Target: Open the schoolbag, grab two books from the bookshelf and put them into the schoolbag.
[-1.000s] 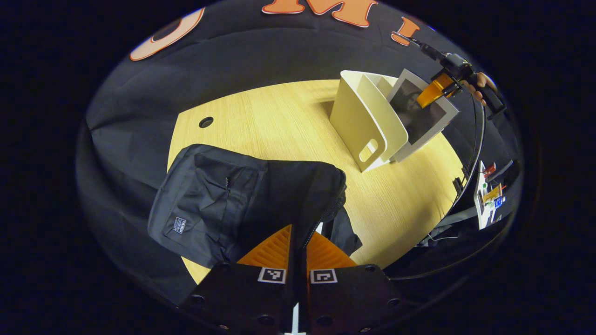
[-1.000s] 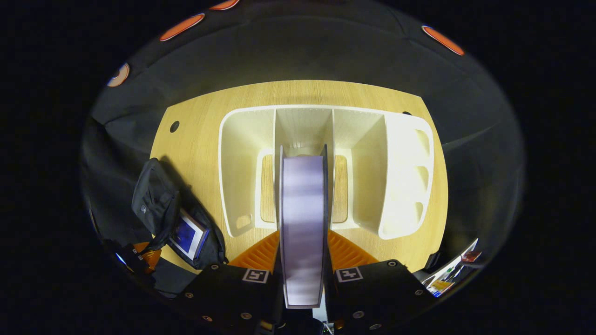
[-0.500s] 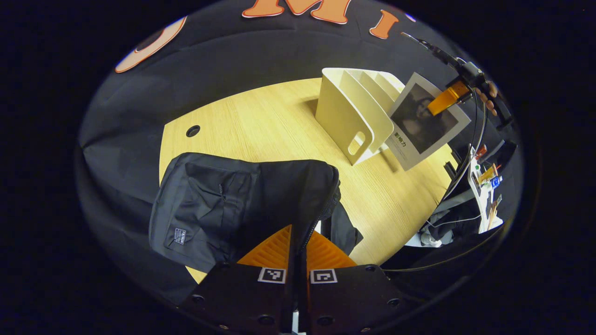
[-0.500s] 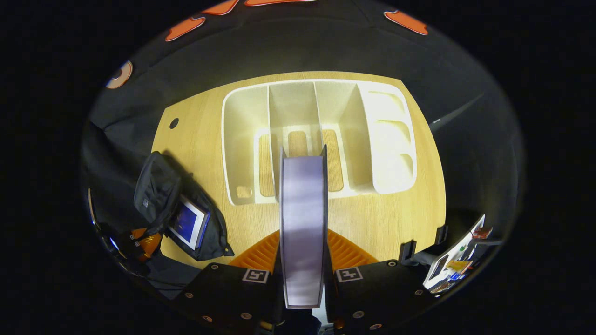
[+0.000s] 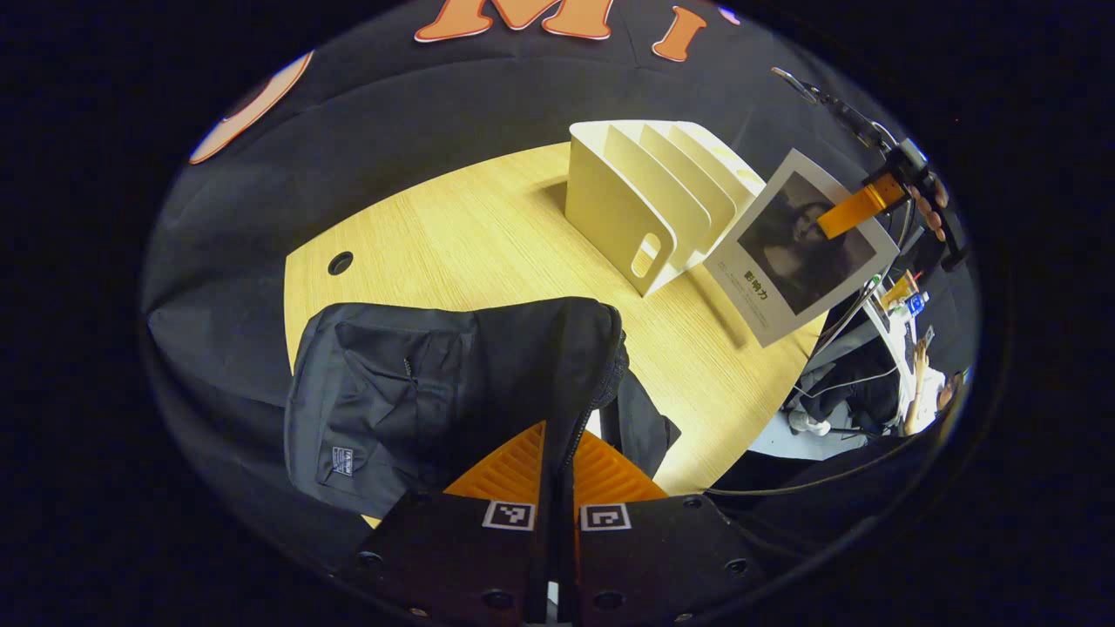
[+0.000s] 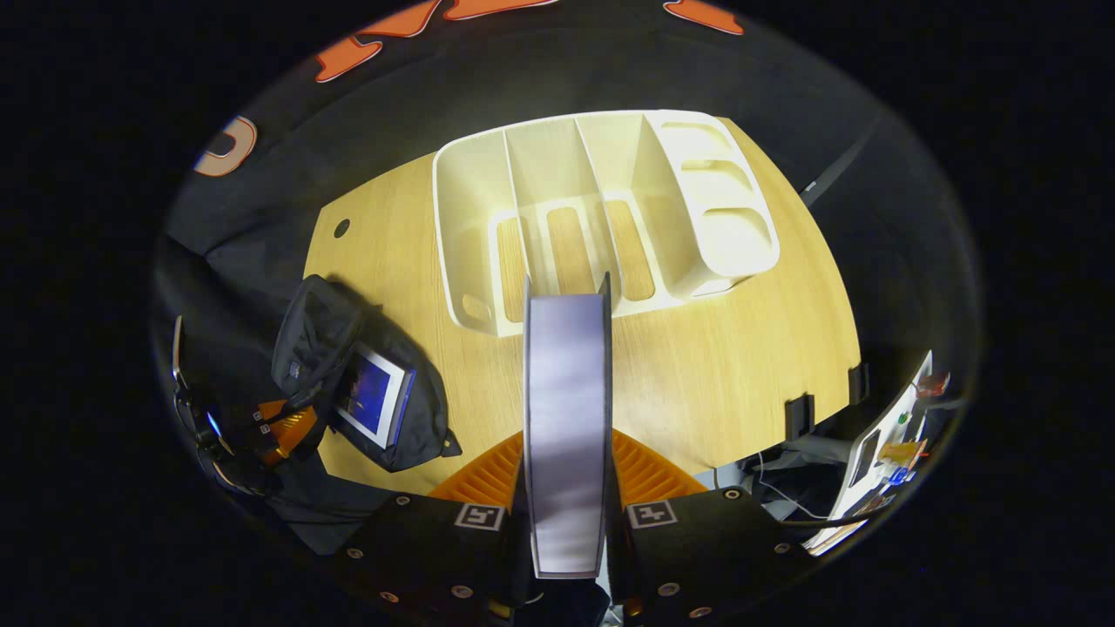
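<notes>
The black schoolbag [image 5: 418, 383] lies on the wooden table, and my left gripper [image 5: 557, 433] is shut on the rim of its opening, holding it up. A blue book [image 6: 375, 396] sits inside the bag [image 6: 418, 418], with the left gripper [image 6: 283, 427] at its near edge. My right gripper [image 6: 568, 444] is shut on a grey-covered book [image 6: 566, 401], seen edge-on and held in the air. In the left gripper view that book [image 5: 797, 248] hangs just right of the white bookshelf [image 5: 645, 196], under the right gripper [image 5: 858, 205]. The bookshelf's [image 6: 601, 200] slots stand bare.
A round cable hole [image 5: 341, 262] marks the table's far left. Two dark clamps [image 6: 797, 414] grip the table's near edge. Beyond that edge stands a white board with small electronics [image 6: 888, 435]. A person [image 5: 928, 392] sits low past the table's right side.
My right gripper has drawn the grey book out of the shelf and back toward the table's near edge. The left gripper keeps its hold on the bag and has shifted slightly.
</notes>
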